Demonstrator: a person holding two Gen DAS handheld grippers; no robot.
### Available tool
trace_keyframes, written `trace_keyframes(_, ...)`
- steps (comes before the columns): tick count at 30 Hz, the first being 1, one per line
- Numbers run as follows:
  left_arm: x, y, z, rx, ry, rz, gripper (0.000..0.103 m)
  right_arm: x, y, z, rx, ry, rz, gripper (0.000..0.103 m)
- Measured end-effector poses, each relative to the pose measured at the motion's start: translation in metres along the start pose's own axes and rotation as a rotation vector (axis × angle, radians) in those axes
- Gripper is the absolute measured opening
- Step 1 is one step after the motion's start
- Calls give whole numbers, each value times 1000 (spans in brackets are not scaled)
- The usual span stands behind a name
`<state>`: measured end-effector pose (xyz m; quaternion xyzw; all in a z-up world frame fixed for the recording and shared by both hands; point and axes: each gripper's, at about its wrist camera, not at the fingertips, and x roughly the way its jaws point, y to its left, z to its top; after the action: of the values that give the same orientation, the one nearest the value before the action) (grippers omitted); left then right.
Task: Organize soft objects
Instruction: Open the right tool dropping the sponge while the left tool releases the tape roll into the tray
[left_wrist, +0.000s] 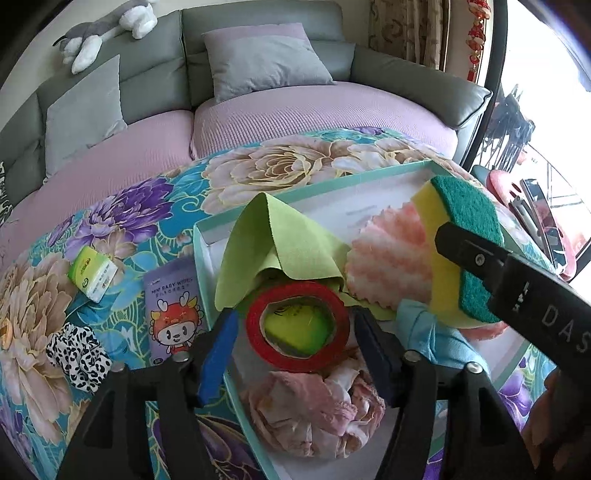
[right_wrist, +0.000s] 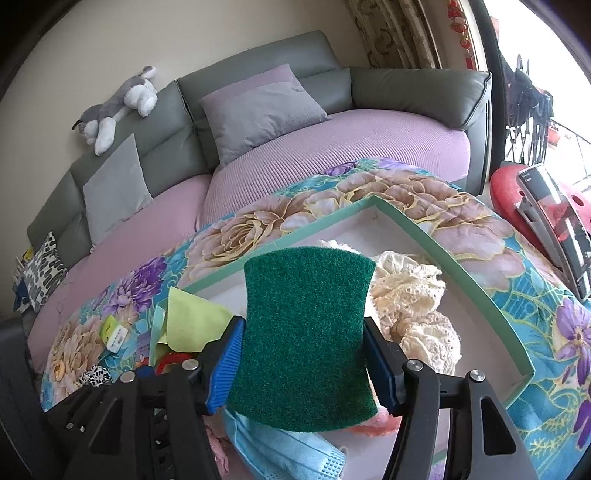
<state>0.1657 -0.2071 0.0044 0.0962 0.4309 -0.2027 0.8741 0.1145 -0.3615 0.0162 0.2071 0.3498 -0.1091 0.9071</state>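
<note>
Surface: we work over a bench covered by a floral cloth (left_wrist: 122, 206) in teal, purple and beige.
Room: behind it we see a grey sofa (right_wrist: 406, 88) with lilac seat covers, grey cushions (left_wrist: 266, 59) and a plush husky (right_wrist: 118, 107) lying along the backrest. A curtain (right_wrist: 391, 33) hangs at the right, with bright glass beside it.
Box: a shallow box (left_wrist: 207, 266) with a mint rim and white floor sits on the cloth.
Sponge: our right gripper (right_wrist: 303, 358) has its jaws clamped on the sides of a sponge (right_wrist: 306, 332), green scourer face toward the camera. In the left view we see its yellow foam layer too. It is held above the box.
Ring: a red ring (left_wrist: 297, 326) lies in the box with a yellow-green ball (left_wrist: 295, 328) in its hole.
Left gripper: our left gripper (left_wrist: 295, 336) has its jaws apart, one on each side of the ring. We cannot tell whether the pads touch it.
In the box: a lime cloth (left_wrist: 280, 243) peaks behind the ring, a pink-and-white ruffled piece (left_wrist: 391, 258) lies under the sponge, crumpled pink fabric (left_wrist: 314, 413) sits nearest us, and a blue face mask (right_wrist: 280, 450) and cream lace (right_wrist: 413, 306) lie close by.
Outside the box: a baby wipes pack (left_wrist: 173, 314) touches the rim, a small green-and-white pack (left_wrist: 94, 273) sits near it, and a leopard scrunchie (left_wrist: 79, 354) lies well apart.
In the way: the right gripper's arm crosses the box's right side in the left view. The sponge hides much of the box floor in the right view.
Off bench: a phone (right_wrist: 561, 221) rests on a red stool (right_wrist: 506, 184).
</note>
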Motion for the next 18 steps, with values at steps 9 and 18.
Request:
trace_keyframes(9,-9,8,0,-22,-9,-5,75,-1,-1,1,10,-2,9,75)
trace_keyframes(18,-28,25,-1,-65,-30,-2,77,-12,-2,4,31,-44,30,77)
